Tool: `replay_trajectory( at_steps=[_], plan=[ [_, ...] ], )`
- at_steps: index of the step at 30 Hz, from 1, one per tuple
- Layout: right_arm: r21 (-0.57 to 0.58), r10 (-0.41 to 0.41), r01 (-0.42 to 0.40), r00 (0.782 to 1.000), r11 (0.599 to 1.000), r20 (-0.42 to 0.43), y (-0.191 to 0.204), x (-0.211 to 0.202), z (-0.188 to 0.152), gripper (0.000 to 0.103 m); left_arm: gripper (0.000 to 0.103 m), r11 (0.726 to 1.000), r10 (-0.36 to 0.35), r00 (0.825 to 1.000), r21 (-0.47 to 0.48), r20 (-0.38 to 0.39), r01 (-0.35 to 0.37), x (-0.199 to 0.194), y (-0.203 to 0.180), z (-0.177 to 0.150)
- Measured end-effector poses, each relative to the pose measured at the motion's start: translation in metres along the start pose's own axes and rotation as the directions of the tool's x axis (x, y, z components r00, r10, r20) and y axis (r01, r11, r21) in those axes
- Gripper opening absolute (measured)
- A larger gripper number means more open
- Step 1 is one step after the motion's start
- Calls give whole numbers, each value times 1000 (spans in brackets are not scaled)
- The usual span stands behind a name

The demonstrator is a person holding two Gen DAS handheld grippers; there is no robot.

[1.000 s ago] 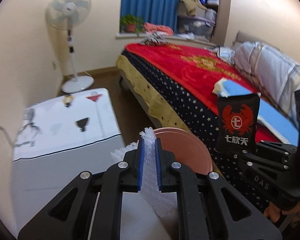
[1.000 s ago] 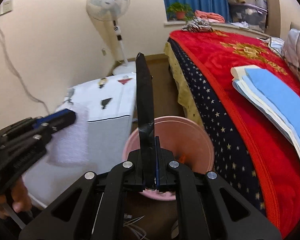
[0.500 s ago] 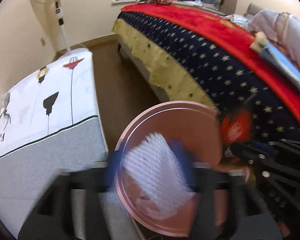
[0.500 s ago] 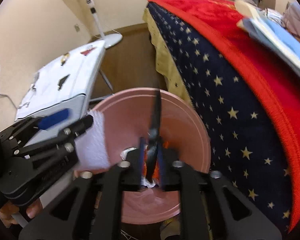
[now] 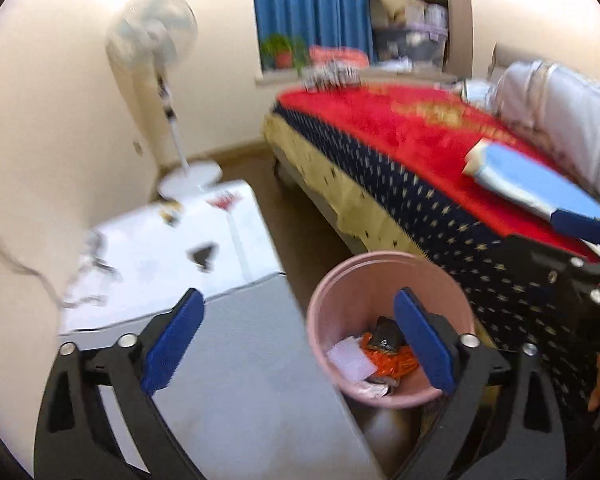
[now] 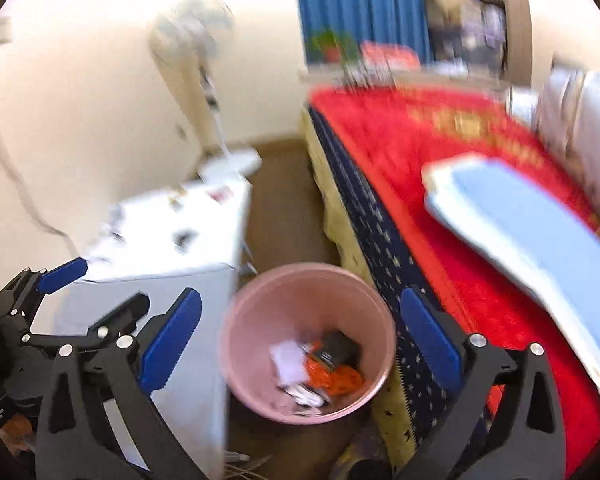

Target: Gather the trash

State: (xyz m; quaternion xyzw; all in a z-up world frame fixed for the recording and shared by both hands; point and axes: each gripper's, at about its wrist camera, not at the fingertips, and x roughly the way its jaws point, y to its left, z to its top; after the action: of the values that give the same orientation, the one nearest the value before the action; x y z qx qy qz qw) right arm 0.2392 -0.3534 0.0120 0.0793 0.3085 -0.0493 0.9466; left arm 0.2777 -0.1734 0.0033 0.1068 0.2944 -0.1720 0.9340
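Note:
A pink bin (image 5: 332, 280) stands on the floor between a low white table and the bed; it also shows in the right wrist view (image 6: 260, 292). Inside lie a white bubble-wrap piece (image 5: 350, 358), a black snack packet (image 5: 386, 334) and orange scraps (image 5: 396, 360); the right wrist view shows the same wrap (image 6: 286, 358) and packet (image 6: 338, 346). My left gripper (image 5: 296, 344) is open and empty above the bin's left side. My right gripper (image 6: 300, 344) is open and empty above the bin.
The low white table (image 5: 160, 256) is left of the bin. The bed with a red blanket (image 5: 412, 140) and a blue folded sheet (image 5: 540, 188) is on the right. A standing fan (image 5: 156, 48) is by the far wall.
Both grippers have opened and lifted. The bubble wrap left the left gripper and the black packet left the right gripper; both now lie in the bin.

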Motion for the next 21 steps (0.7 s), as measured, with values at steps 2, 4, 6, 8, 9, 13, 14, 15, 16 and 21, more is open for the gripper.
replay_trajectory(
  at_steps=[2, 4, 6, 8, 9, 13, 14, 15, 16, 21],
  plan=[
    [-38, 26, -24, 999, 999, 47, 27, -48, -14, 98, 94, 1000, 29, 999, -6, 43, -29, -49, 8, -12],
    [-62, 25, -21, 997, 998, 68, 47, -82, -32, 98, 94, 998, 69, 996, -8, 58, -68, -93, 17, -29],
    [-64, 26, -20, 995, 998, 95, 68, -114, -57, 98, 94, 992, 129, 990, -12, 58, -128, -134, 25, -55],
    [-62, 35, -29, 994, 998, 104, 82, -143, -85, 98, 94, 986, 161, 986, -54, 46, -158, -163, 32, -77],
    [-67, 37, -30, 994, 997, 102, 88, -152, -95, 98, 94, 982, 176, 984, -75, 39, -173, -176, 36, -88],
    [-69, 17, -10, 994, 998, 107, 105, -188, -138, 98, 94, 966, 231, 973, -126, 15, -228, -212, 45, -124],
    [-71, 23, -16, 995, 997, 96, 109, -187, -142, 98, 94, 962, 235, 972, -146, 4, -232, -219, 47, -133],
    [-74, 31, -25, 996, 997, 83, 111, -191, -149, 98, 94, 959, 231, 973, -169, -4, -228, -225, 49, -140],
    [-81, 39, -33, 997, 996, 69, 111, -193, -155, 98, 94, 957, 229, 973, -184, -9, -226, -229, 51, -146],
    [-130, 40, -34, 999, 991, 37, 115, -203, -174, 98, 94, 949, 258, 966, -189, -1, -254, -248, 49, -166]
  ],
)
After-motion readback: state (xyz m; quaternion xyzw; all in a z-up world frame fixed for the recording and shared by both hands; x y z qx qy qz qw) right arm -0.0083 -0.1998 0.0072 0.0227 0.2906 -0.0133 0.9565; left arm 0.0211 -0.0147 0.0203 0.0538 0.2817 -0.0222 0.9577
